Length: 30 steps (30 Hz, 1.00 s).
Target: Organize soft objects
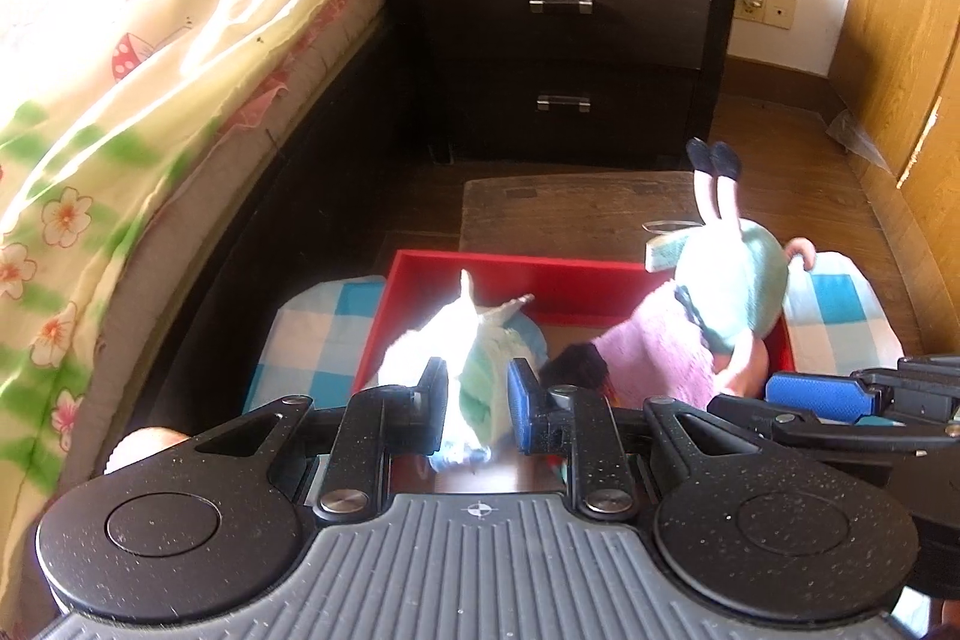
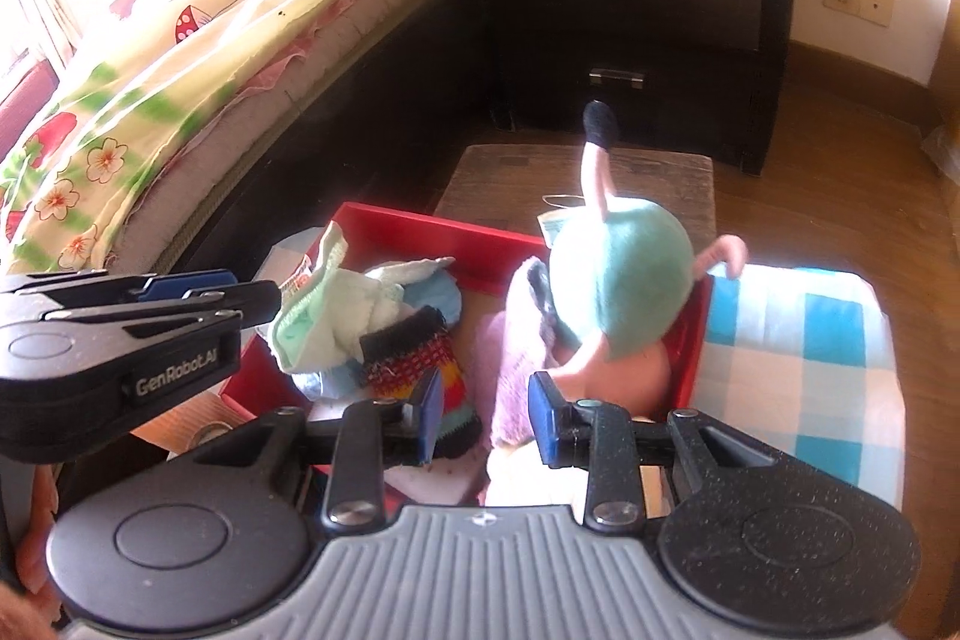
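An open red box (image 1: pixel 522 274) sits on a blue-and-white checked cloth (image 1: pixel 324 328). In it a plush doll (image 1: pixel 738 280) in a mint dress stands head down, its legs with black shoes in the air. Beside the doll lie a purple towel (image 2: pixel 510 358), a striped knitted sock (image 2: pixel 420 358) and a green-and-white cloth (image 1: pixel 474 370). My left gripper (image 1: pixel 477 400) is over the box's near left part, and that cloth fills the gap and touches both pads. My right gripper (image 2: pixel 486 418) hovers over the towel with its pads apart and nothing pinched.
A worn wooden stool (image 1: pixel 570 202) stands just behind the box. Beyond it is a dark two-drawer nightstand (image 1: pixel 558 10). A bed with a floral quilt (image 1: pixel 120 100) runs along the left, and a wooden wardrobe (image 1: pixel 900 10) is on the right.
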Each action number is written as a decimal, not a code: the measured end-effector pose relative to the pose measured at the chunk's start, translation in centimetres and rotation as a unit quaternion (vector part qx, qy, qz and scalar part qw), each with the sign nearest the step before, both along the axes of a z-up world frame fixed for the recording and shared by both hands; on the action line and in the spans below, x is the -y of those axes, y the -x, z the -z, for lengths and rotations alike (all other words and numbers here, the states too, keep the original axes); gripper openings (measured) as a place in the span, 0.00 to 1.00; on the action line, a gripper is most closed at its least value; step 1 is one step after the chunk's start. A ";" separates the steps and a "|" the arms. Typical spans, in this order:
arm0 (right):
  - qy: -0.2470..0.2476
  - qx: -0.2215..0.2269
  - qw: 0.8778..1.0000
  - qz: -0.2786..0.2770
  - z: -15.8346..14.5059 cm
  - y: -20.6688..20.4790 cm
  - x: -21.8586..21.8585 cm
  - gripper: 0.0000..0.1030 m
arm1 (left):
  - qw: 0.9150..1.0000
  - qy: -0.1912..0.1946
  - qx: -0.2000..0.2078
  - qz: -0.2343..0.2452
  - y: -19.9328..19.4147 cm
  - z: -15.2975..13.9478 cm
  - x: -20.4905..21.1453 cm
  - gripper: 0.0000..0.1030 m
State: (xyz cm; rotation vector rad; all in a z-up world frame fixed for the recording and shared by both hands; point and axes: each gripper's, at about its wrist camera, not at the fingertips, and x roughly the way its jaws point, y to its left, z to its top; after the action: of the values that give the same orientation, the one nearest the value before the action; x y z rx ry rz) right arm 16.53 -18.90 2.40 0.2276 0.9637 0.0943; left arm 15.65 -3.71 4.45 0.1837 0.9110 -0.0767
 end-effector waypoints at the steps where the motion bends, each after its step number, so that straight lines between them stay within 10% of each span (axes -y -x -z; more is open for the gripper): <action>1: 0.002 0.000 1.000 0.001 0.0 0.3 0.1 0.09 | 1.000 -0.002 0.002 0.001 0.4 0.0 0.1 0.22; 30: -0.048 0.013 0.999 -0.003 0.8 14.8 1.1 0.17 | 0.998 0.021 0.019 0.051 13.7 1.5 1.9 0.32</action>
State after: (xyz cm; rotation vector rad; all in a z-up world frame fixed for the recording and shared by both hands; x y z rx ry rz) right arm 1.77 -20.02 1.58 0.3110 0.9357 0.1479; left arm 1.99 -5.62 2.93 0.1916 0.8603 -0.1875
